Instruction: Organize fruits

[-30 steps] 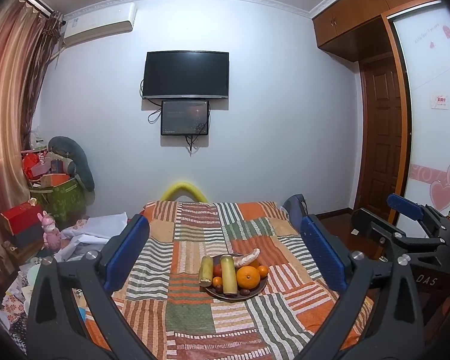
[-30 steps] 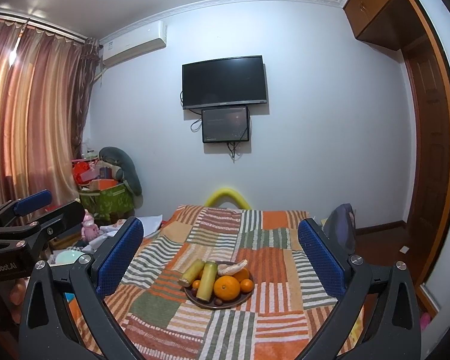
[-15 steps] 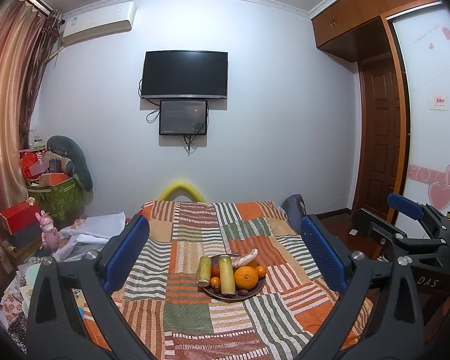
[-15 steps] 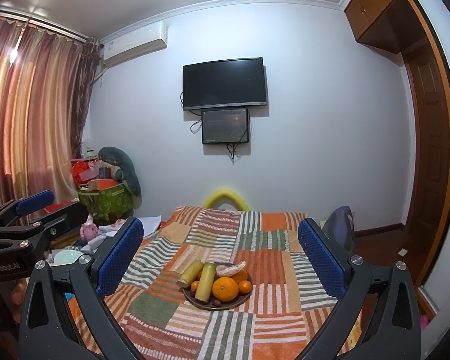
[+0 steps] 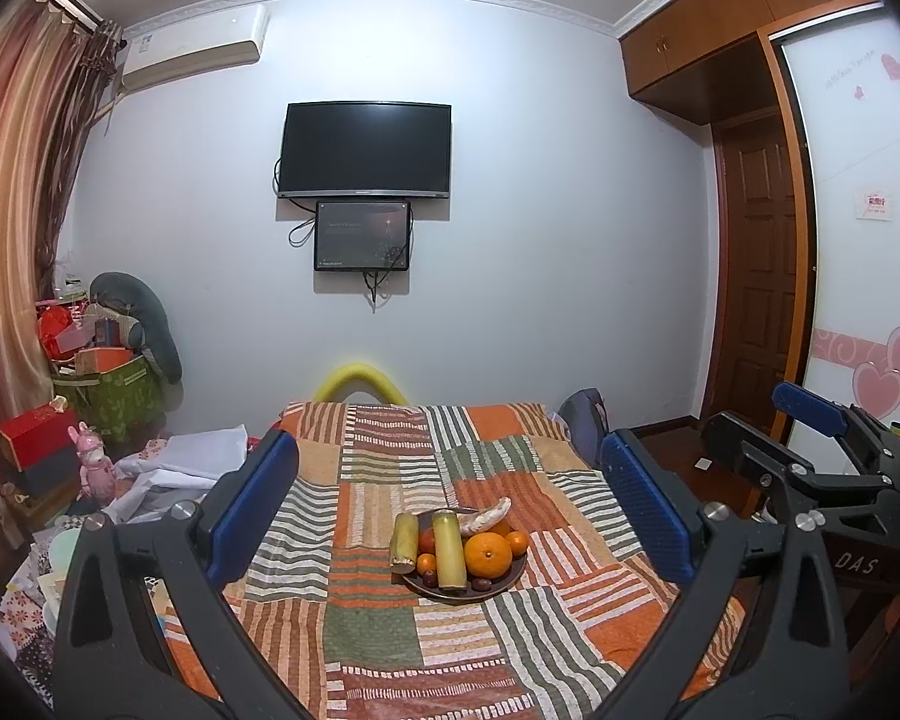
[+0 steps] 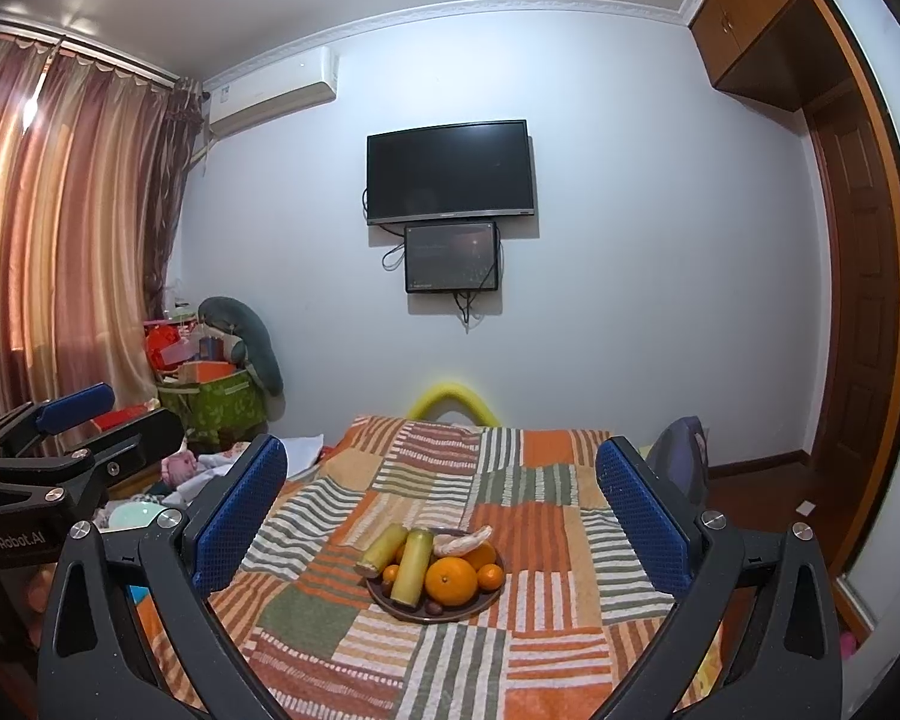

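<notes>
The left gripper is spread wide with nothing between its blue pads, and the right gripper is spread just as wide and just as bare. Both hang above the near end of the bed, side by side and apart from each other.

Ahead of both, framed in each gap, a dark plate sits on the patchwork bedspread. Heaped on it are two yellow-green sugarcane sections on the left side, a large orange at the near right, several small tangerines, a pale sweet potato or like root lying across the far rim, and some dark dates at the near edge.

All the fruit already lies gathered on the plate; this fits a heap waiting to be sorted out as well as one just tidied. Any grasp here would go best from above on the topmost piece, closing gently, since the round fruit could roll off the soft bedding.
</notes>
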{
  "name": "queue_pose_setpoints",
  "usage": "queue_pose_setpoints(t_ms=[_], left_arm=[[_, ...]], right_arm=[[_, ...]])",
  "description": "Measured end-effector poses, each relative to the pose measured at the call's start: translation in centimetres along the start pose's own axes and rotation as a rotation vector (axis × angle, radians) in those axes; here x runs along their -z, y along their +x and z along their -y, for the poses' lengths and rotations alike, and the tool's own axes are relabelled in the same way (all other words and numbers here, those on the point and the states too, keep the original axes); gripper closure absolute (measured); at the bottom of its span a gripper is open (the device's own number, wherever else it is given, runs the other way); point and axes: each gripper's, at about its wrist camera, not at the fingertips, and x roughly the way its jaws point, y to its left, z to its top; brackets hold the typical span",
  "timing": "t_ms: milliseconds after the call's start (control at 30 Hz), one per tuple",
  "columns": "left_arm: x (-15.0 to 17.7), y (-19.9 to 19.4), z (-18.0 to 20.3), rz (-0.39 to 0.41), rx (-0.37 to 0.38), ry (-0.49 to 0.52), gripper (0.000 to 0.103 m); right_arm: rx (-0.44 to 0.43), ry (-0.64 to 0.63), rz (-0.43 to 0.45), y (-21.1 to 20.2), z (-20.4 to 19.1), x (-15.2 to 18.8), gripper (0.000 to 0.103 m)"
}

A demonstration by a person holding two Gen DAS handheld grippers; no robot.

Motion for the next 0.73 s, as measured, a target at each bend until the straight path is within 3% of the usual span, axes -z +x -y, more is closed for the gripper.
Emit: queue_pose_setpoints(t_ms=[733], left_arm=[[0.21, 0.68, -0.44, -0.034, 0.019, -0.031, 0.000]], right_arm=[[0.005, 0.004, -0.008, 0.24, 0.28, 0.03, 0.000]])
